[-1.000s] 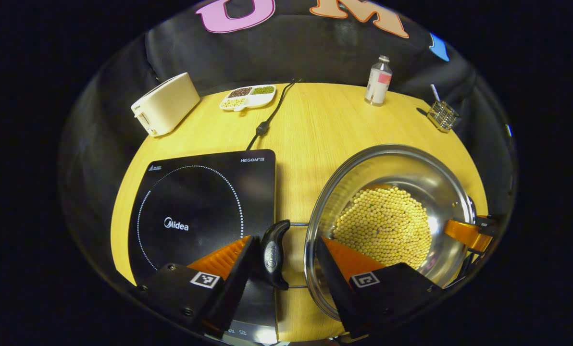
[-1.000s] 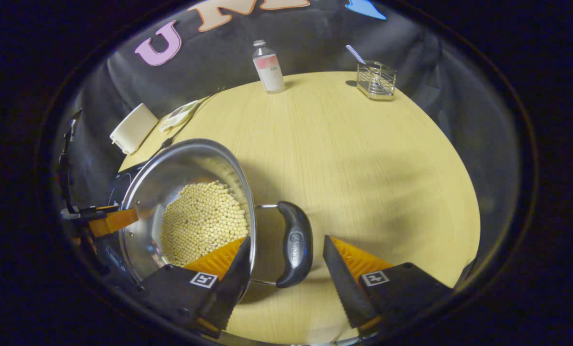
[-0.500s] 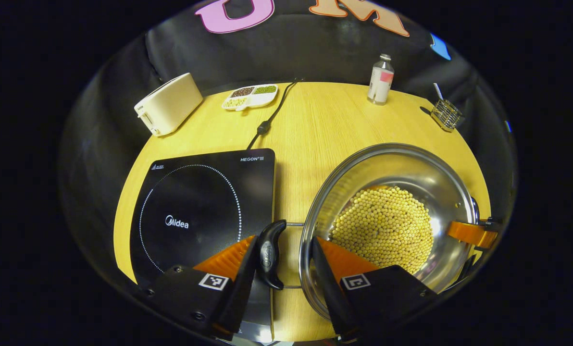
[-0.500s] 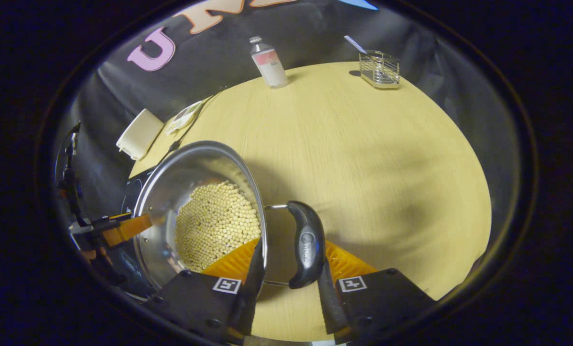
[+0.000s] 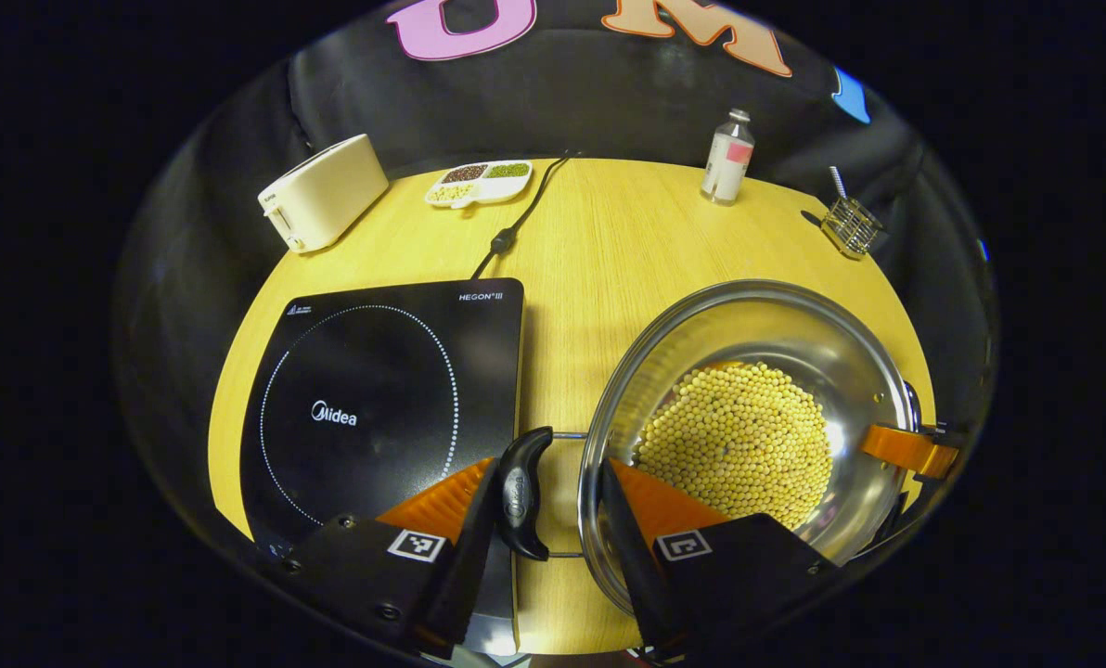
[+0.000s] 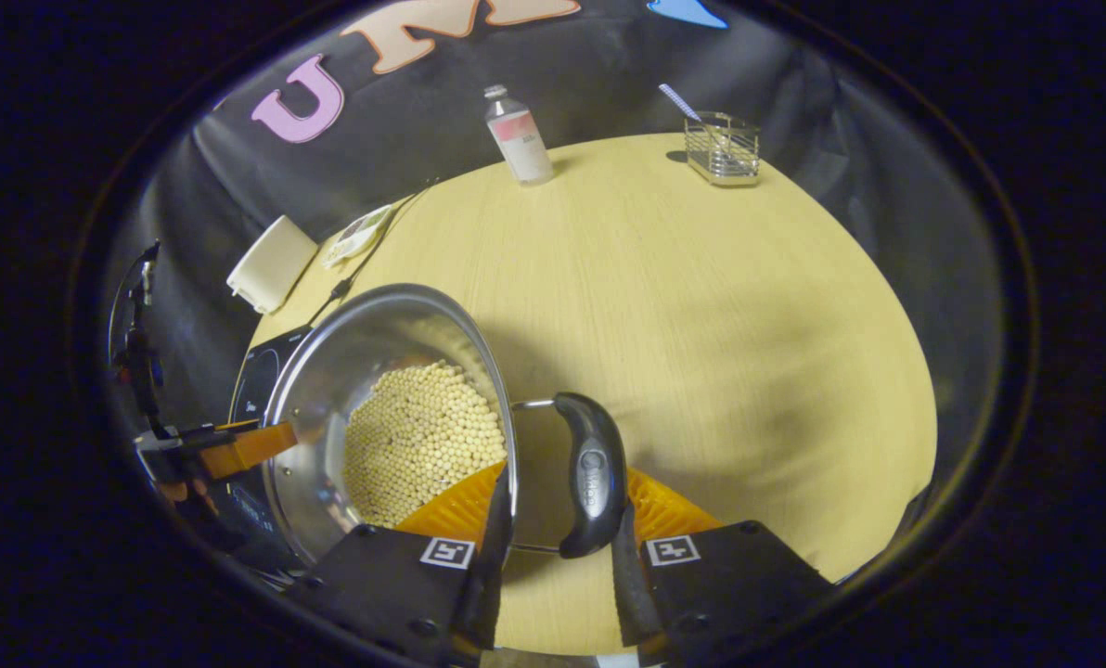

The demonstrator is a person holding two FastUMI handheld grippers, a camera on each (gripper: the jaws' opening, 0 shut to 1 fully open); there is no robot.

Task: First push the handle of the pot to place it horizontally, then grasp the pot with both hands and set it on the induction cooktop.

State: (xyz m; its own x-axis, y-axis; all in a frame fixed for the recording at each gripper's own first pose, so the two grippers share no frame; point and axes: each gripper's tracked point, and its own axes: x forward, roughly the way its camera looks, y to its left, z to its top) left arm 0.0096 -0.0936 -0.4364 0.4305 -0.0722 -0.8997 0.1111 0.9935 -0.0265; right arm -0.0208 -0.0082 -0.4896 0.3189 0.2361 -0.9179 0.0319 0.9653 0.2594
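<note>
Steel pot [image 5: 748,427] of beans sits on the tabletop at 3 o'clock of the cooktop [image 5: 377,399], left gripper [image 5: 544,520] and right gripper [image 6: 558,520] each closed across a side handle and rim, so uneven lifting could spill beans.

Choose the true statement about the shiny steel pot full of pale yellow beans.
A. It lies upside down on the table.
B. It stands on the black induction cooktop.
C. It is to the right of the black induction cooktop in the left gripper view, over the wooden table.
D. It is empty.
C: in the left gripper view, the steel pot is right of the black cooktop, over the wooden table, with beans inside.
</note>
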